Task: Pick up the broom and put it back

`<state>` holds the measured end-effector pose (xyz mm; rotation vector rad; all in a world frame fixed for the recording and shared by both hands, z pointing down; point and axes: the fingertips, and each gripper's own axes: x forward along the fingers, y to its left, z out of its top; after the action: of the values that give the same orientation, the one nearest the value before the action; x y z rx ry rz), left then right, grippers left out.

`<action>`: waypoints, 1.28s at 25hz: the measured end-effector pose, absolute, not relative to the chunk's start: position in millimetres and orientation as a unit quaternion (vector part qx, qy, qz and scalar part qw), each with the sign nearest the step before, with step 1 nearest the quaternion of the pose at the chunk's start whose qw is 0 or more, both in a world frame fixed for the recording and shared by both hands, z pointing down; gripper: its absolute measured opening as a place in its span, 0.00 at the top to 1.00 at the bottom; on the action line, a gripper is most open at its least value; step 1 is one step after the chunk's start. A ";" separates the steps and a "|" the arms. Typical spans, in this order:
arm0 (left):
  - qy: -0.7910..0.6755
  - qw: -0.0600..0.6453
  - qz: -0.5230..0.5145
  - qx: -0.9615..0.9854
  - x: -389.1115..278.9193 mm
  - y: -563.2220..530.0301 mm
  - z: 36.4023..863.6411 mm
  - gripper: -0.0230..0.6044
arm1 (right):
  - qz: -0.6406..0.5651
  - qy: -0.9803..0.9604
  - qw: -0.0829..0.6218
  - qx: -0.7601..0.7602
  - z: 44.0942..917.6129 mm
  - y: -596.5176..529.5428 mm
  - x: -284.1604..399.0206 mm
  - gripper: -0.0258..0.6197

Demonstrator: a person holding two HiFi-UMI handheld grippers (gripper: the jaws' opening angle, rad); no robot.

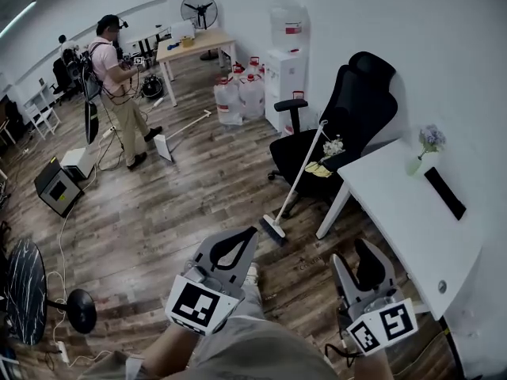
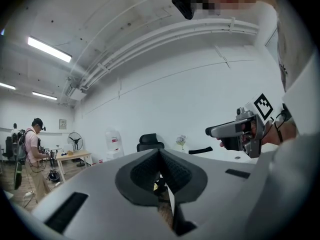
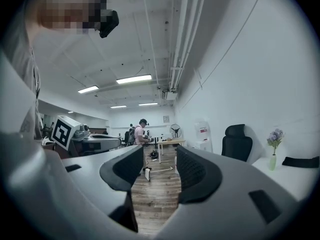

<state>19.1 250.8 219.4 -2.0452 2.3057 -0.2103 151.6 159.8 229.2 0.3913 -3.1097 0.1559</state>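
Observation:
The broom has a long white handle that leans against the black office chair, and its brush head rests on the wood floor. My left gripper is low in the head view, a short way in front of the brush head, with its fingertips touching and nothing held. In the left gripper view the left gripper shows its jaws meeting at the tips. My right gripper is to the right, near the white table. In its own view the right gripper is open, with bare floor between the jaws.
A person stands at the far left beside a long-handled white dustpan on the floor. Water jugs and a dispenser line the back wall. A vase stands on the white table. A box sits left.

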 end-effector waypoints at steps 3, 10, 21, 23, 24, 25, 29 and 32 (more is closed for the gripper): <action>0.745 0.026 -0.070 -0.663 -13.5 233.6 216.1 0.94 | 0.052 -0.991 0.013 0.124 232.1 141.2 116.7 0.62; 0.733 -0.006 -0.083 -0.675 -97.6 184.1 224.5 0.94 | 0.061 -0.988 0.039 0.134 235.0 93.2 33.0 0.62; 0.693 -0.028 -0.094 -0.714 -216.4 73.0 237.4 0.94 | 0.083 -0.977 0.068 0.184 246.2 -1.2 -74.1 0.62; 0.689 -0.028 -0.095 -0.718 -234.2 56.2 239.5 0.94 | 0.089 -0.974 0.068 0.197 250.3 -18.6 -88.2 0.62; 0.686 -0.029 -0.096 -0.720 -241.6 49.4 240.4 0.94 | 0.093 -0.972 0.067 0.204 251.5 -26.1 -94.5 0.62; 0.684 -0.031 -0.097 -0.723 -248.0 43.4 241.7 0.94 | 0.096 -0.971 0.066 0.210 252.0 -32.6 -100.3 0.62; 0.677 -0.036 -0.099 -0.728 -265.1 20.5 248.4 0.94 | 0.102 -0.967 0.068 0.222 255.4 -52.4 -120.1 0.62; 0.677 -0.042 -0.096 -0.728 -267.1 8.9 253.1 0.94 | 0.108 -0.967 0.078 0.218 264.2 -63.0 -125.6 0.62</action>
<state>-267.1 8.9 253.1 -2.3502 2.1864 -0.3084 -125.6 -63.0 264.2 0.6541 -2.8956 0.3242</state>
